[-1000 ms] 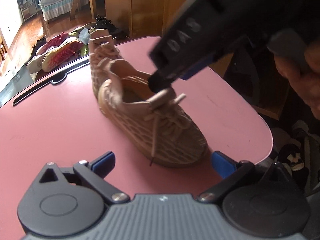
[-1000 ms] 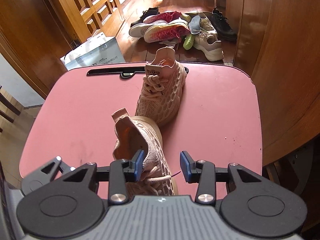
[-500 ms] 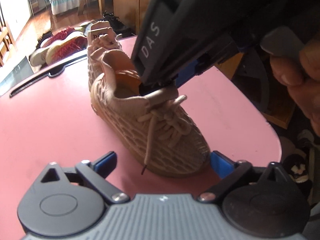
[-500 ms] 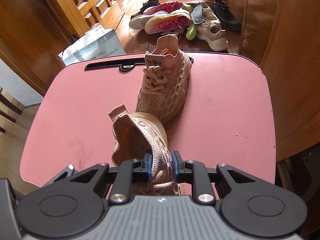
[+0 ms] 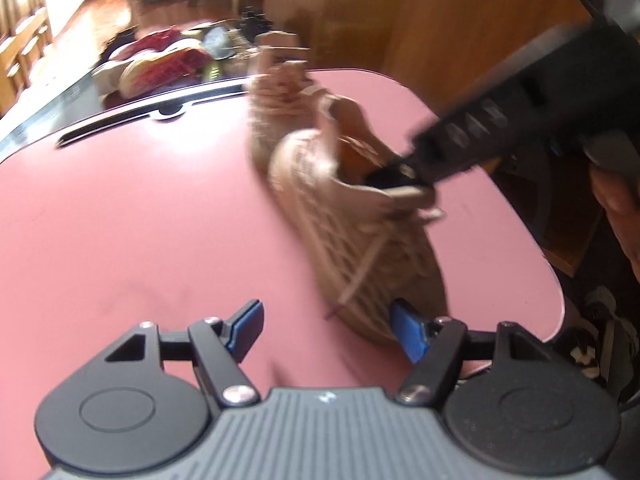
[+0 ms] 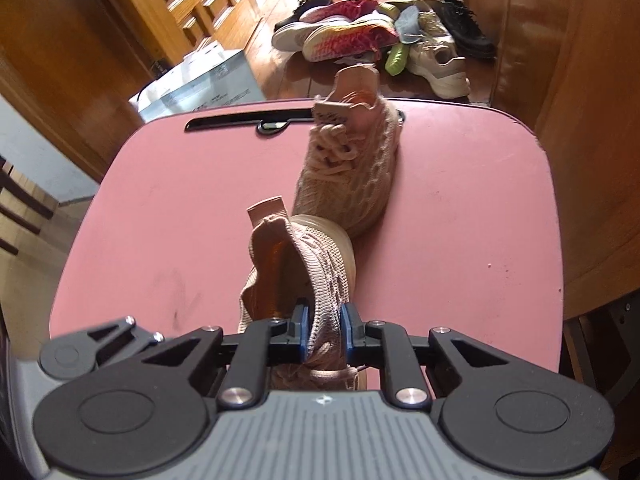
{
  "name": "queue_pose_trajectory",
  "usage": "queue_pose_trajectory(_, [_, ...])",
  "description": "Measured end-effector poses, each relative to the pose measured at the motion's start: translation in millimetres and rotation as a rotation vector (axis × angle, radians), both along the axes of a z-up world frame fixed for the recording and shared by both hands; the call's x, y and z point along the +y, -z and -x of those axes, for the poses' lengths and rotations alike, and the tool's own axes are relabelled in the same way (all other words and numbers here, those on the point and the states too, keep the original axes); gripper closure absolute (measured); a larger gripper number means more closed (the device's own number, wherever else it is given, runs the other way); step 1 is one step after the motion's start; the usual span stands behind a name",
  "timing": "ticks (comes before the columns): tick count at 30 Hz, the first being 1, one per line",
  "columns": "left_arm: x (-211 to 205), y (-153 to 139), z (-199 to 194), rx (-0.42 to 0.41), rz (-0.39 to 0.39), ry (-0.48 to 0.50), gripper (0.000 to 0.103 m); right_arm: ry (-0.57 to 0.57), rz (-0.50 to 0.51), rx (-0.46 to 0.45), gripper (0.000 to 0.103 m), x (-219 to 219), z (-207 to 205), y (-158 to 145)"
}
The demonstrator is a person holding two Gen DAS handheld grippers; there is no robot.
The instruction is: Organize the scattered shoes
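Right gripper: clamped on near shoe's collar wall, to reposition it.
Left gripper: jaws closing, nothing between; toe beside right pad.
Far shoe: on pink table, toe touching near shoe.

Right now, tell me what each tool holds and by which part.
The right tool is shut on the near pink shoe, gripping its knit collar wall beside the tongue. The left tool holds nothing; its jaws are closing, with only its right pad near that shoe's toe.

I count two beige knit sneakers on one pink desk, two grippers working, and one shoe pile on the floor.
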State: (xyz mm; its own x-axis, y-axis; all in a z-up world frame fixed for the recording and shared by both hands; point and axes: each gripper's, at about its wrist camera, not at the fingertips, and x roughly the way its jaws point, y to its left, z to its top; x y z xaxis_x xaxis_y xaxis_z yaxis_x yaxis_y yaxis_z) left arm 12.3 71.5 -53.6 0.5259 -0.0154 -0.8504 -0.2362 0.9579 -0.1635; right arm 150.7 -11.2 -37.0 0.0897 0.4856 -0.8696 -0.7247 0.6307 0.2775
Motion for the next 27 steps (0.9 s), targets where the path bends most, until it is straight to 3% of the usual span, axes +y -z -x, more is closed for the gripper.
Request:
queue_pose_trajectory(5, [19, -7, 14, 0.010, 0.009, -0.056, 0.035, -0.035, 0.011, 0.022, 0.087, 10, 15, 3])
queue_pose_trajectory(9, [21, -12, 16, 0.009, -0.032, -0.035, 0.036, 0.035, 0.017, 0.059, 0.082, 8, 9, 7])
queue_pose_trajectory(11, [20, -13, 17, 0.016, 0.017, -0.025, 0.036, 0.043, 0.024, 0.051, 0.080, 7, 7, 5])
queue_pose_trajectory(15, [-6, -18, 20, -0.005, 0.004, 0.059, 0.018, -0.008, 0.006, 0.014, 0.066, 5, 8, -5])
queue_pose_trajectory(17, [-20, -17, 20, -0.012, -0.015, 0.079, 0.009, -0.007, 0.013, 0.008, 0.066, 5, 7, -6])
queue_pose_trajectory(27, [-57, 8, 0, 0.011, -0.072, 0.074, 0.009, -0.021, 0.060, -0.015, 0.062, 13, 5, 9])
